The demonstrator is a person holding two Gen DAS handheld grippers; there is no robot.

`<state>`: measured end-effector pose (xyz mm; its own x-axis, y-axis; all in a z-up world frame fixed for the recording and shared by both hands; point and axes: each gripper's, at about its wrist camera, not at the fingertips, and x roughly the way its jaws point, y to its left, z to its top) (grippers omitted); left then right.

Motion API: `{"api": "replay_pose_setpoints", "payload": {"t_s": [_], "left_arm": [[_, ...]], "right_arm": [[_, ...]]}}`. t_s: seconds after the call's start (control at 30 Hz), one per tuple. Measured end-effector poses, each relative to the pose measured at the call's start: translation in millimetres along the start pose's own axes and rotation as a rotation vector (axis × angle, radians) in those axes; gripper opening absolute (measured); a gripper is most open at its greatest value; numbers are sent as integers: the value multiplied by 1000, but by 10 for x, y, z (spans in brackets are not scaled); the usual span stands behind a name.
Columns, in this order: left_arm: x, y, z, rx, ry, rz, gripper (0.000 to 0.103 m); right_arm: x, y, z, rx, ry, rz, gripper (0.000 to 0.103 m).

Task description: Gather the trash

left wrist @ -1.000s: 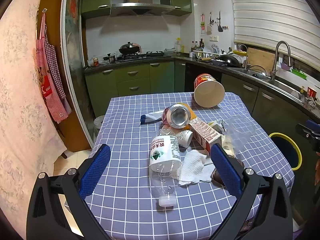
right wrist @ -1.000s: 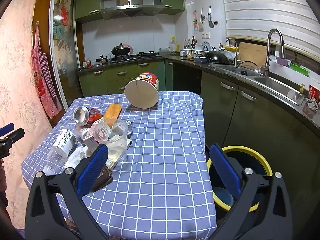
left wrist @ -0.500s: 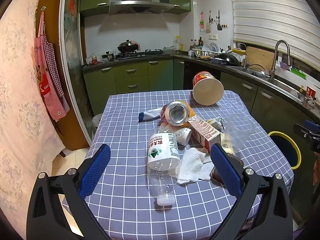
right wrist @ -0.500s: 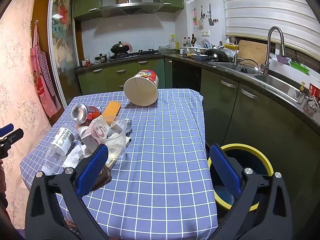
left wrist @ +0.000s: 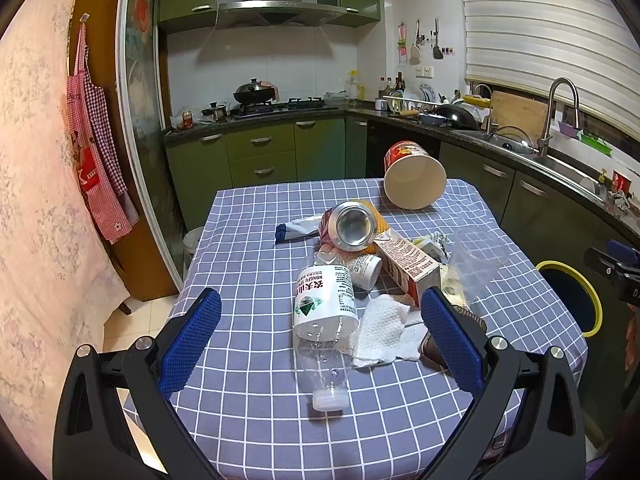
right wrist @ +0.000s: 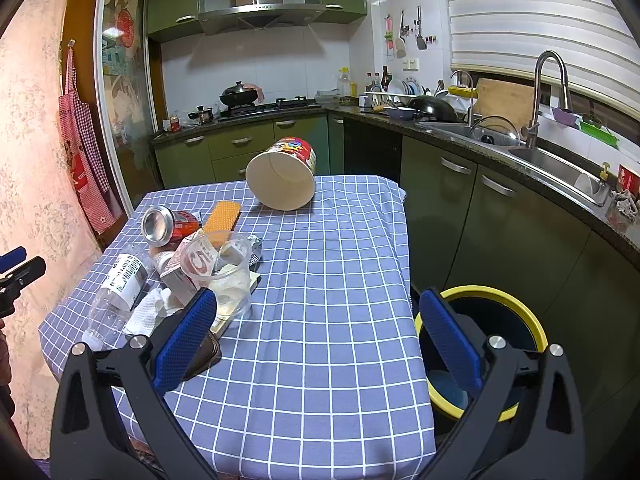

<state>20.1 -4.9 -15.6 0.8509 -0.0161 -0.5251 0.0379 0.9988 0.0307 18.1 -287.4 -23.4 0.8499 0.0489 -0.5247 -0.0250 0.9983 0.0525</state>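
The left gripper [left wrist: 320,336] is spread wide and holds nothing, its blue pads hanging above the near edge of the tabletop [left wrist: 248,392] on either side of a clear plastic bottle [left wrist: 325,320]. The right gripper [right wrist: 318,336] is equally wide and empty, over the tabletop's right edge, with the yellow-rimmed trash bin [right wrist: 516,320] on the floor behind its right pad.

The bottle lies on its side, long axis running roughly toward the left camera, white cap nearest. Just beside it is a crumpled paper towel [left wrist: 384,330]. Behind that lie a red-and-white carton [left wrist: 408,262] angled across the pile, a soda can [left wrist: 352,226] on its side with its metal end facing the camera, and a clear plastic cup [right wrist: 220,270] that seems to stand upright. A large paper bowl [left wrist: 414,180] is tipped over at the far edge, mouth toward the cameras.

The tabletop wears a blue checked cloth in a kitchen with green cabinets [left wrist: 260,156] and a sink [right wrist: 560,164] along the right.
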Motion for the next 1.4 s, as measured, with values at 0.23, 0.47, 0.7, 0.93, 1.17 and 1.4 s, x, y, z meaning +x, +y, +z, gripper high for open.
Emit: {"api": "replay_pose_setpoints", "payload": {"t_s": [0.23,0.47,0.7,0.93,1.17,1.4], "left_arm": [[-2,-2,-7,0,0,0,98],[12,2,-17,2,4,1,98],[24,-6,-14,3,3,2,98],[23,-8,-18,3,4,0,98],[93,-8,-45,2,20,2,98],[298,50,-2,0,46,-5,98]], "right_arm": [[14,-6,-4,1,3,-1,97],[20,-9,-8,1,4,-1,97],[21,-5,-6,1,5,-1,97],[29,-10,-9,2,6,-1,97],[88,-12,-42,5,17,0,97],[209,-39,-13,-2,25,-22,97]]}}
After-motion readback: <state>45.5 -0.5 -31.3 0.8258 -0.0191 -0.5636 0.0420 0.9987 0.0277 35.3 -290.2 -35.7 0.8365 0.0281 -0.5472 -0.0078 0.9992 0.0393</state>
